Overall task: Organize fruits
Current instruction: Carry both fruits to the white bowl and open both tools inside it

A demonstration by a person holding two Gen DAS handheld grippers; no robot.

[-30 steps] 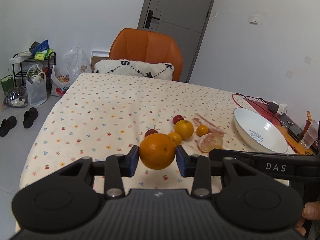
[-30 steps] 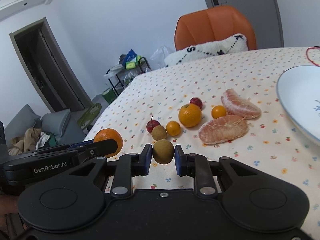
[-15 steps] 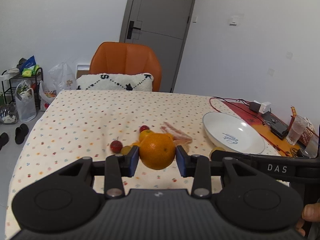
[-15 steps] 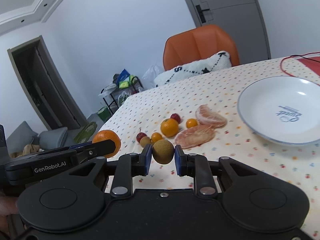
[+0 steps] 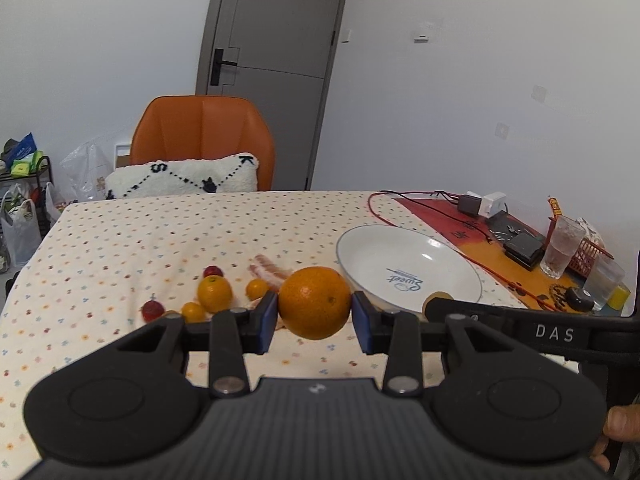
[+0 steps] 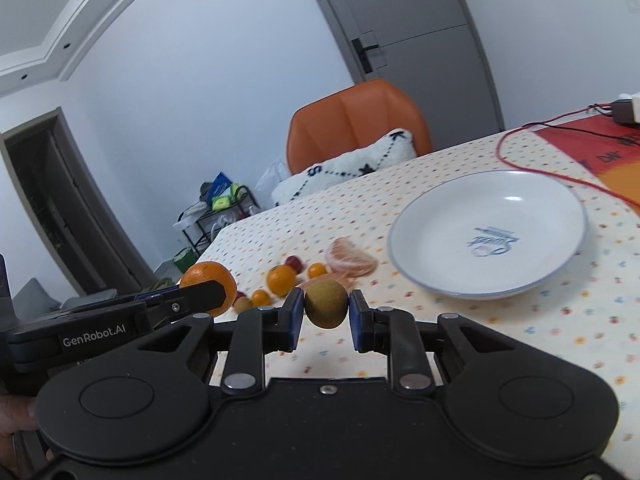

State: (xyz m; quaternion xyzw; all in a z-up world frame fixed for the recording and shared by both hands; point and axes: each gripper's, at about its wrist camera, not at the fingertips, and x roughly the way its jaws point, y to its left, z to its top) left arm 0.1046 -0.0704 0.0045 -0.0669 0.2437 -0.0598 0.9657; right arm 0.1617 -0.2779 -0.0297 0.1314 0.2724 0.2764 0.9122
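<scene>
large orange [image 5: 315, 302]: pinched between blue pads of left claw [image 5: 315, 316], off the tabletop, in front of plate's near-left rim
brown fruit [image 6: 326, 302]: small, round, rough-skinned; pinched in right claw [image 6: 325, 316], held above cloth
left claw: clenched on large orange, pads pressing both sides
right claw: clenched on brown fruit; seen in left view as black arm at right, fruit tip just visible
plate [image 6: 432, 280]: white, shallow, blue rim line, blue script in middle; on tabletop right of loose fruit, nothing in it
loose fruit: medium orange [image 5: 214, 293], two small oranges, small red fruits, peeled citrus segments [image 6: 351, 262]; clustered left of plate
tabletop [image 5: 160, 232]: cream cloth, small coloured print
far side: orange chair [image 5: 202, 132] with white cushion [image 5: 182, 178], grey door behind
right edge: red cable [image 5: 400, 196], chargers, glass [image 5: 562, 246]
</scene>
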